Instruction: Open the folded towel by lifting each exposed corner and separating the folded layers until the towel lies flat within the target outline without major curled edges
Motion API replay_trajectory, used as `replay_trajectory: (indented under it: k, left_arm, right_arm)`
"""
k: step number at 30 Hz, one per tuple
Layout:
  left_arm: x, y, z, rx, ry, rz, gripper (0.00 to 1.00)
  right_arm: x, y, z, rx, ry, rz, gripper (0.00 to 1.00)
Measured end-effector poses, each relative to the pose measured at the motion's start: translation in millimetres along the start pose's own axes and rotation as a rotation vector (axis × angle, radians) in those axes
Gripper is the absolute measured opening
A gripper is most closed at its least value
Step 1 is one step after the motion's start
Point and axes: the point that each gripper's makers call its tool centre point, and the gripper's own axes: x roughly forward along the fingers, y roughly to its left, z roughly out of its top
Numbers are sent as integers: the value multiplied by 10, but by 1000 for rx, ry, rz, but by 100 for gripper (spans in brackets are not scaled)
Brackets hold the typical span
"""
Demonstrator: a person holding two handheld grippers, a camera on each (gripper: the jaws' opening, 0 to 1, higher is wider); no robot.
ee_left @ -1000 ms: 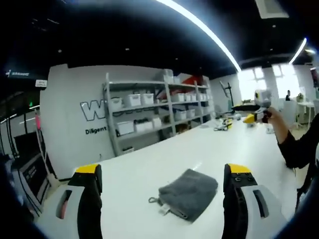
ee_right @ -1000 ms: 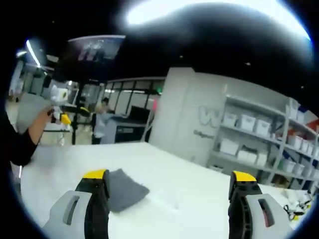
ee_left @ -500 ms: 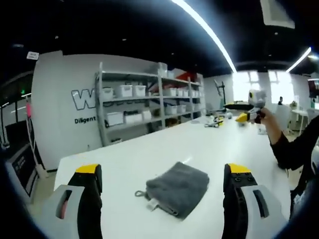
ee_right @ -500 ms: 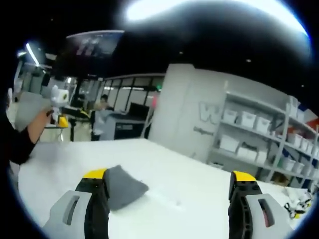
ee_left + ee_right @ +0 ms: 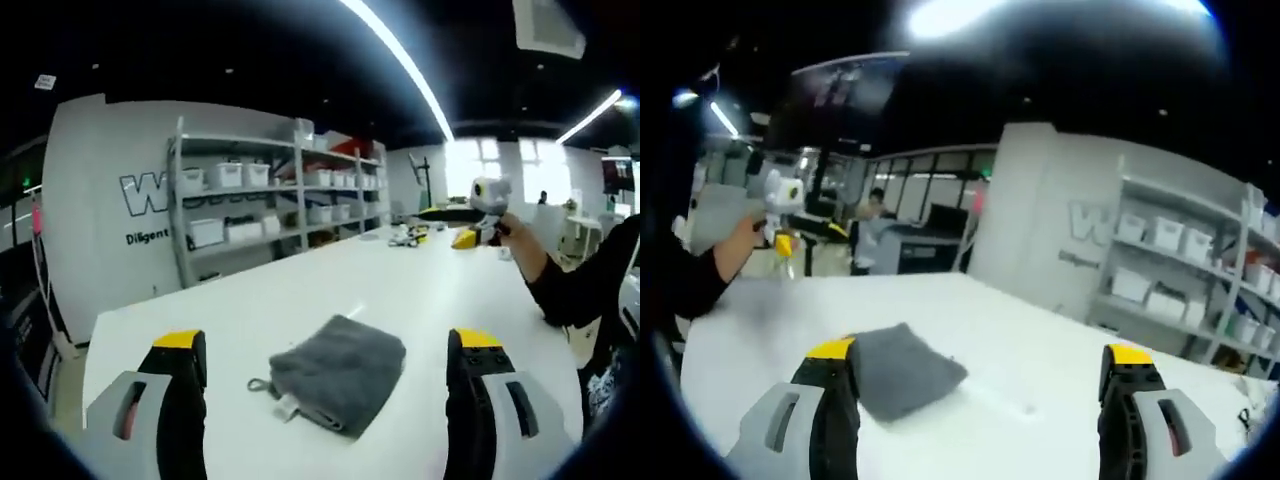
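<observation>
Your left gripper (image 5: 325, 400) and right gripper (image 5: 980, 405) both hover with jaws apart, holding nothing. The folded grey towel (image 5: 335, 372) lies mid-worktop (image 5: 250, 310), centred ahead of the left jaws (right gripper view: toward its left jaw). The left is better lined up.

Folded grey towel (image 5: 335, 372) lies on white table (image 5: 300, 300) between the seemingly open left hand-held gripper (image 5: 325, 348) jaws
</observation>
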Motion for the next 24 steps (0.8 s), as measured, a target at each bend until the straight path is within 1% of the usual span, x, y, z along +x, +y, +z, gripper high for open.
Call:
replay_trajectory:
  k: [1, 2, 3, 4, 5, 6, 7, 11, 13, 14, 15, 17, 18, 19, 20, 21, 24]
  left_arm:
    - [16, -16, -42, -5, -1, -24, 97]
    - [30, -74, -91, -4, 1, -72, 95]
    - [35, -122, -120, -24, -2, -110, 95]
    - [40, -177, -134, -42, -16, -152, 96]
    - [40, -194, -136, -41, -22, -165, 98]
    - [40, -187, -152, -30, -24, -164, 99]
    - [45, -193, -169, -22, -19, -166, 100]
    - [74, -132, -278, -8, 22, -137, 100]
    - [113, -57, -380, -13, 50, -122, 100]
    - [121, -54, -435, -25, 68, -125, 100]
    - [133, -57, -507, -46, 94, -133, 100]
    - [163, -31, -555, -54, 103, -128, 99]
    - [180, -9, -589, -62, 113, -122, 99]
    - [184, -3, -602, -65, 117, -120, 98]
    - [205, 25, -669, -75, 141, -114, 98]
    - [215, 34, -704, -75, 153, -111, 98]
    - [234, 67, -738, -78, 161, -94, 96]
  right_arm:
    - [33, 14, -25, 5, -4, 8, 100]
    - [66, 50, -33, -9, -16, 20, 100]
    - [99, 103, -19, -62, -31, 44, 100]
    - [118, 217, -34, -106, -31, 83, 100]
    - [126, 277, -50, -107, -23, 104, 100]
    - [142, 357, -51, -98, -25, 128, 100]
    - [149, 381, -53, -93, -24, 133, 100]
    - [202, 388, -125, -72, 2, 138, 100]
    - [234, 334, -251, -7, 49, 119, 100]
    - [247, 314, -315, 23, 83, 117, 100]
    - [275, 293, -301, 15, 61, 119, 100]
    - [320, 271, -330, 34, 48, 110, 100]
    - [341, 270, -381, 71, 68, 106, 100]
    - [353, 277, -417, 85, 81, 108, 100]
    - [373, 287, -459, 82, 93, 114, 100]
    - [391, 301, -489, 75, 98, 118, 100]
    - [435, 331, -554, 67, 113, 125, 99]
